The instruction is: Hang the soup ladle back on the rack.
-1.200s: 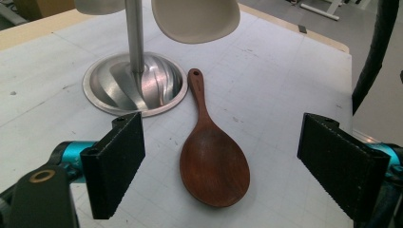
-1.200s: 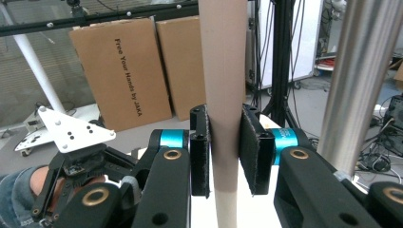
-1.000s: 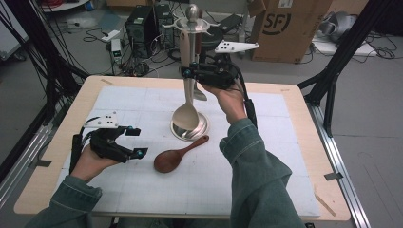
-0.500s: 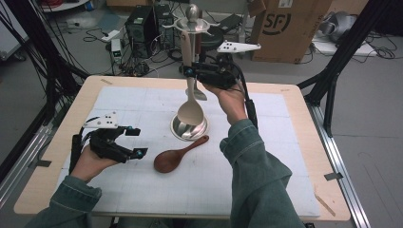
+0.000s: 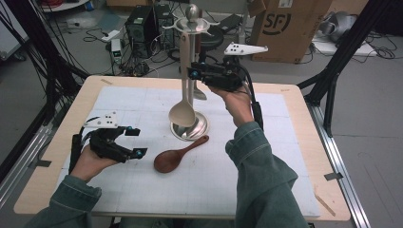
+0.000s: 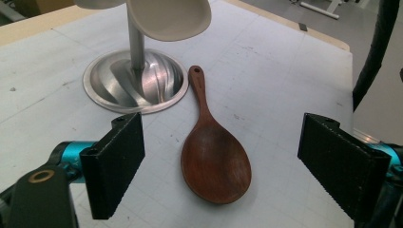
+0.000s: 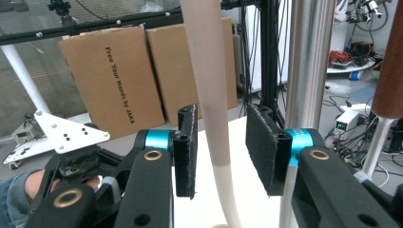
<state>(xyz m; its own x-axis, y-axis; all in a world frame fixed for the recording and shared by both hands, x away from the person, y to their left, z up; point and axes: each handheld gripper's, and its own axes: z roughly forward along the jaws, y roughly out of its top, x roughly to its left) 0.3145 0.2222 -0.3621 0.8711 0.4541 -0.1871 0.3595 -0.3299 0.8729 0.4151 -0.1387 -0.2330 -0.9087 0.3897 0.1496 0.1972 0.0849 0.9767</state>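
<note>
Right gripper [image 7: 221, 154]: jaws just been opening, pads now off cream spoon handle [image 7: 209, 95], handle between them, ungripped. Cream spoon hangs from stand hook [image 5: 183, 28], bowl just above stand base [image 5: 202, 130]. Widen further, withdraw straight back, avoid nudging handle or stand post [image 7: 309, 66]. Left gripper [image 6: 223, 166]: jaws wide, empty, flanking wooden spoon [image 6: 215, 154] flat on table mat [image 5: 266, 156] beside base. Lower squarely before closing.
</note>
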